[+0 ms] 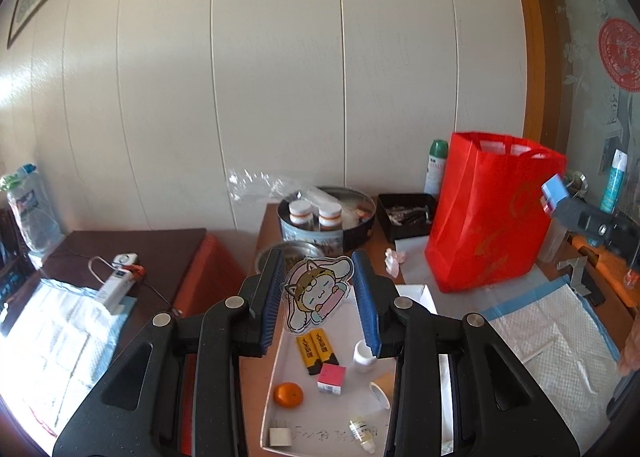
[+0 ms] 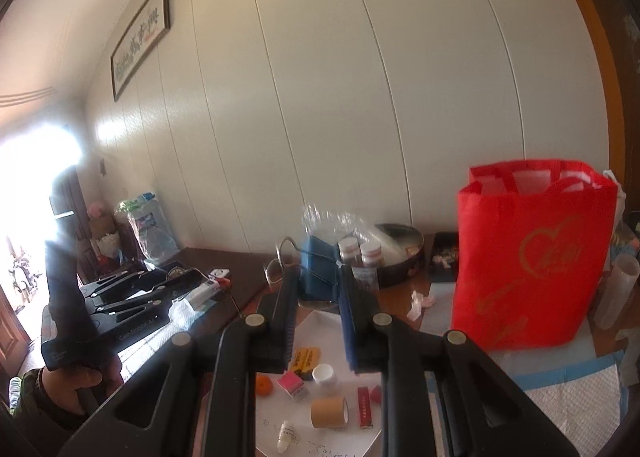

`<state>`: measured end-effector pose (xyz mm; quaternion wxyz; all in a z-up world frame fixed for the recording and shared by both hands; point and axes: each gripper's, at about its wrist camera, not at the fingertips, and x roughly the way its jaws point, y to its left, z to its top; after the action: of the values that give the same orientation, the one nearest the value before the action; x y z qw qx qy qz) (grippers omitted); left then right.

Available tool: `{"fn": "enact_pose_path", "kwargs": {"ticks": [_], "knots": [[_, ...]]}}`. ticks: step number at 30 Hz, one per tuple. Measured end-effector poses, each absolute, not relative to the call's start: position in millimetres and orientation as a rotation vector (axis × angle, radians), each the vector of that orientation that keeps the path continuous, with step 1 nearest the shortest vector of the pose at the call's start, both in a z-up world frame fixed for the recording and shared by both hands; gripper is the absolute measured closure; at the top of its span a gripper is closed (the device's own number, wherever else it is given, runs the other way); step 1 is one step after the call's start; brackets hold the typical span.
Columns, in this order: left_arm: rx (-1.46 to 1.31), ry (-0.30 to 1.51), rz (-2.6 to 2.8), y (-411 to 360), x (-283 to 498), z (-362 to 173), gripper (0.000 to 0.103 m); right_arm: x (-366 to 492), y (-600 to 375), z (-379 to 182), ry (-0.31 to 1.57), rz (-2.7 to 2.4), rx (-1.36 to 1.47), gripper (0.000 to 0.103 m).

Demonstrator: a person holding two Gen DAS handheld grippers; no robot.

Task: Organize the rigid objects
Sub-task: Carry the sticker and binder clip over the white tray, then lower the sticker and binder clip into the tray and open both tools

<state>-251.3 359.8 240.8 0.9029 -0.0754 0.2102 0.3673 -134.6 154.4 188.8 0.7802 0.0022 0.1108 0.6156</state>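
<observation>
Both loads are mid-carry: left gripper (image 1: 318,293) fingers pinch the cartoon charm (image 1: 316,293), right gripper (image 2: 318,289) fingers pinch the blue binder clip (image 2: 318,269), each needing a drop spot, perhaps the white tray (image 1: 280,377).

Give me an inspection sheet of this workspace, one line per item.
Surface: white tray on a brown table.
Job's things: orange, pink box, yellow batteries, tape roll in the tray.
Clutter: red bag, round tin.
Grippers: left gripper holds a cartoon charm; right gripper holds a blue binder clip.
Cables: white cord on the side table.
Surroundings: panelled wall.
</observation>
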Motion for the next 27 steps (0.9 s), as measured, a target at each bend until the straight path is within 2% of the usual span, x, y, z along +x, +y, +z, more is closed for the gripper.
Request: {"fn": "enact_pose_path", "kwargs": {"ticks": [14,22,23,24,25,26,27], "knots": [[-0.385,0.657,0.738,434.0,-207.9,107.0,0.069,-103.5,249.9,60.9,0.573,1.195,-0.206,0.085],[-0.44,0.708,0.737,444.5,-193.7,73.1,0.068,-105.5,269.2,21.5,0.657,1.166,-0.253,0.083],[-0.439,0.704,0.749,445.3,-194.0,73.7,0.065,-107.9,268.9,20.5,0.652,1.17,-0.257,0.082],[-0.44,0.698,0.762,447.1,-194.2,74.0,0.047,-110.2,270.8,18.5,0.648,1.174,-0.268,0.077],[-0.439,0.691,0.79,448.2,-195.9,74.8,0.014,-111.4,271.8,17.1,0.646,1.175,-0.277,0.059],[-0.432,0.68,0.824,448.7,-198.7,75.7,0.004,-112.7,271.8,15.6,0.643,1.17,-0.282,0.031],[-0.422,0.672,0.85,449.6,-201.0,75.8,0.0,-113.1,270.8,14.4,0.64,1.165,-0.28,0.019]]}}
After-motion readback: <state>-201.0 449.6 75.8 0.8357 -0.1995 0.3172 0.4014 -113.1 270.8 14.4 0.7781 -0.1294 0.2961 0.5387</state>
